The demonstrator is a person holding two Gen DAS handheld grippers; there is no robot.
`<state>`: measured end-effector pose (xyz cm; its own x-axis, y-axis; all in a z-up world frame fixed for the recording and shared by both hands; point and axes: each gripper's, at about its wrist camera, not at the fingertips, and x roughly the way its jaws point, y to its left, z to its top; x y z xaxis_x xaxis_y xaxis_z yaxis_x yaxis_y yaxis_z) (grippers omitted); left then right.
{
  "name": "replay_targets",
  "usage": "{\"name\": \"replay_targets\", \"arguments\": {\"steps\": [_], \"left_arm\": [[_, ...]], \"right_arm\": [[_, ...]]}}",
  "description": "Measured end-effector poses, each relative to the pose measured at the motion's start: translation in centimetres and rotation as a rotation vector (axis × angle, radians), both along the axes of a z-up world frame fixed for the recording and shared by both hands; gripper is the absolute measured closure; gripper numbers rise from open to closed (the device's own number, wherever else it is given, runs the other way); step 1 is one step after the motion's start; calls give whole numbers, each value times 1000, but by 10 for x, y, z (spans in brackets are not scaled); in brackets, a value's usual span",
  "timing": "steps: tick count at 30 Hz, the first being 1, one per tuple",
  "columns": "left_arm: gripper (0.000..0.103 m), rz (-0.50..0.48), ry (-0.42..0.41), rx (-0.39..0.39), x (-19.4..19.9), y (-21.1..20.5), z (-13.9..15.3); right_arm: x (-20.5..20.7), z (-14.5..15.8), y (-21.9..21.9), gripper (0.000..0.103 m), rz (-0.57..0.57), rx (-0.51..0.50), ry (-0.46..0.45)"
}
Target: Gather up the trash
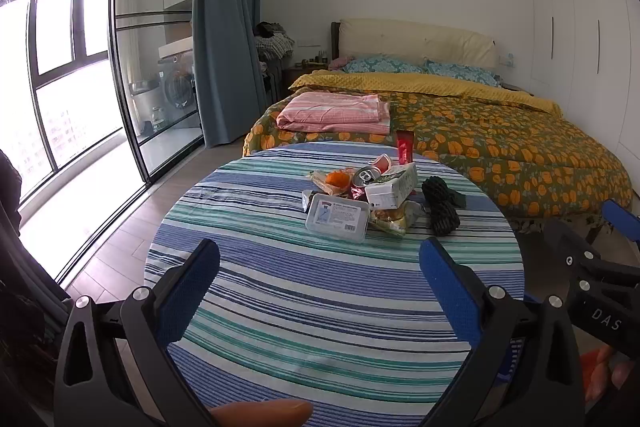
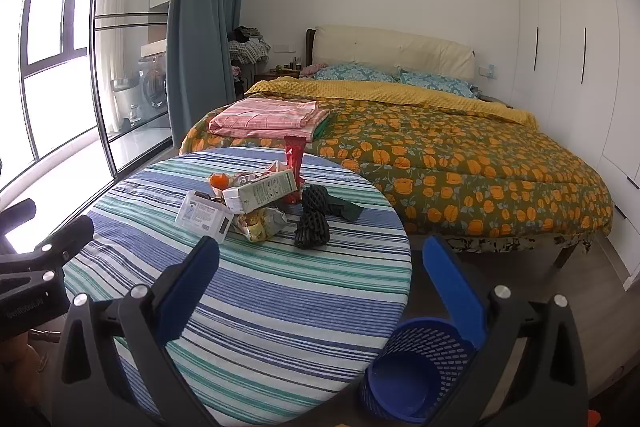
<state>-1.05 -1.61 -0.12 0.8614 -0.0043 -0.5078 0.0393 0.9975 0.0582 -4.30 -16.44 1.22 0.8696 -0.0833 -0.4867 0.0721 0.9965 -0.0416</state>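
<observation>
Left gripper (image 1: 320,275): nearest thing in my left view, jaws spread wide, nothing between the pads, hanging over the near half of the table.
Right gripper (image 2: 320,275): same on my side, jaws wide apart and empty, over the table's right edge.
Bin: blue mesh wastebasket (image 2: 420,367) on the floor just beside the table, under my right gripper, mouth open; looks empty as far as I can see.
Trash: one heap on the far half of the round table (image 1: 280,307) with the striped cloth, well apart from both grippers.
Plastic tray (image 1: 338,217): clear, labelled lid, nearest piece of the heap. I judge it light, springy and slick; I'd pinch across a short edge, not the flat face.
Carton (image 1: 394,187): white and green box lying across the heap. Probably light and crushable; grab across the narrow sides.
Can (image 1: 366,175): opened top faces me, wedged in the heap. Thin wall, likely dents; take it around the body.
Foam net (image 1: 442,211): black mesh sleeve, right of the heap. Soft, near weightless; any pinch should hold.
Crinkled wrapper (image 1: 394,219): under the carton. Limp and slippery; grab a bunched fold.
Red pouch (image 1: 405,149): upright at the far edge. Can't tell if it's full.
Risk: pulling the carton may drag the pieces under it.
</observation>
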Motion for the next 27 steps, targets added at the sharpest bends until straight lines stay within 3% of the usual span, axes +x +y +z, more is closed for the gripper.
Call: {"name": "replay_targets", "arguments": {"steps": [27], "left_arm": [[4, -3, 20, -7, 7, 11, -10]], "right_arm": [[-1, -3, 3, 5, 3, 1, 3]]}}
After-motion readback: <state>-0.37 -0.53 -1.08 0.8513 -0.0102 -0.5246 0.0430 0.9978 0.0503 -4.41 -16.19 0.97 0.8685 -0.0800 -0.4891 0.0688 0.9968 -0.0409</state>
